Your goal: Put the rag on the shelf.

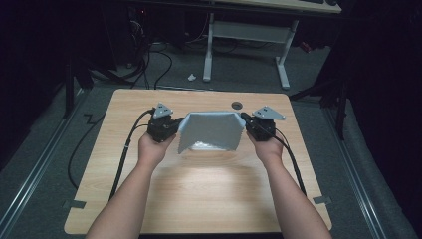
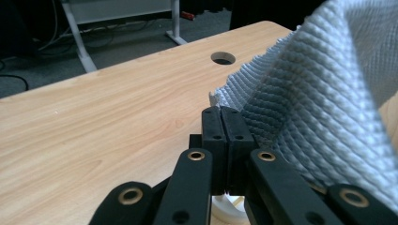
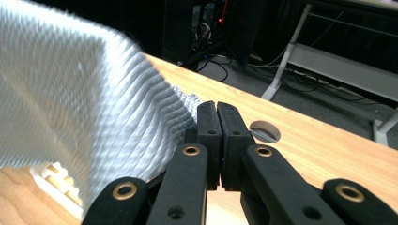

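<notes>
Dark floor and cables surround a pale wooden desk (image 1: pixel 199 199). Near its far edge, a light blue waffle-weave cloth (image 1: pixel 211 130) hangs spread between both hands. The left tongs (image 2: pixel 220 112) are clamped on its left top corner, the right tongs (image 3: pixel 217 108) on its right top corner, likely to keep it taut and flat while its lower edge touches the desk.

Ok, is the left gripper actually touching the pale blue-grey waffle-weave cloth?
Touching. In the left gripper view, the left gripper has its jaws shut on an edge of the cloth, which drapes from them.
</notes>
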The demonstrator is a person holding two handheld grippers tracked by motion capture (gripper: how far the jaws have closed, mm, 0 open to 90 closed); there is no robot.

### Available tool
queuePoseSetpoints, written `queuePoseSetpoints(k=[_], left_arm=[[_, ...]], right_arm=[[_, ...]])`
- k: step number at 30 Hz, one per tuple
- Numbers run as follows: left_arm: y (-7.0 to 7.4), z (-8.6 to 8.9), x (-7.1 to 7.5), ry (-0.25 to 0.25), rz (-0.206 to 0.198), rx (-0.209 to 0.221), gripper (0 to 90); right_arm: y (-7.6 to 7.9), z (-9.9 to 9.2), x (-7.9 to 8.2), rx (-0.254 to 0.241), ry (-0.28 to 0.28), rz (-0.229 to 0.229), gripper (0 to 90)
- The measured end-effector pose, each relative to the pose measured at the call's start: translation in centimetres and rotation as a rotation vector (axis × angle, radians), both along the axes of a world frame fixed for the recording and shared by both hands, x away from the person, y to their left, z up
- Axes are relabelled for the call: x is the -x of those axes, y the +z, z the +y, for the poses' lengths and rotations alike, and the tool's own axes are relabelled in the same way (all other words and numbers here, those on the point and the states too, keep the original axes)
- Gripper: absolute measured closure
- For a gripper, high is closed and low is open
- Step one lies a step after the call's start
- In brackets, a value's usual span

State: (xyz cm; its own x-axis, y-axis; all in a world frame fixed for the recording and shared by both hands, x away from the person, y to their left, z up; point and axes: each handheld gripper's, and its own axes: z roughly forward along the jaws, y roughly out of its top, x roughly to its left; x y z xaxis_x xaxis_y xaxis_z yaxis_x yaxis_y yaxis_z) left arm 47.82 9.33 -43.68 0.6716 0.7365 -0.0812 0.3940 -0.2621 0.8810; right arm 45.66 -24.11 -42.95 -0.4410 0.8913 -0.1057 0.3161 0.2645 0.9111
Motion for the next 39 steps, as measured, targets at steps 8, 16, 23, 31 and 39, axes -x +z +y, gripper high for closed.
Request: queuePoseSetpoints(k=[8,16,23,31,39], left_arm=[[-2.0,-0.3,0.1,-0.009,0.049,0.010,89.2],[-3.3,-0.4,0.2,-0.004,0.076,0.024,89.1],[-3.7,-0.4,0.3,-0.003,0.087,0.025,88.9],[-3.5,0.1,0.3,0.027,0.082,0.039,82.1],[-2.4,1.2,0.5,0.057,0.049,0.069,75.3]], right_arm=[[-1.6,0.3,0.4,0.003,0.006,0.022,89.7],[-3.1,0.3,0.6,0.008,-0.001,0.044,89.6],[-4.1,0.2,0.8,0.001,-0.008,0.058,89.6],[-4.0,-0.4,0.8,-0.022,-0.016,0.073,82.2],[-3.1,-1.1,1.0,-0.026,-0.034,0.052,78.7]])
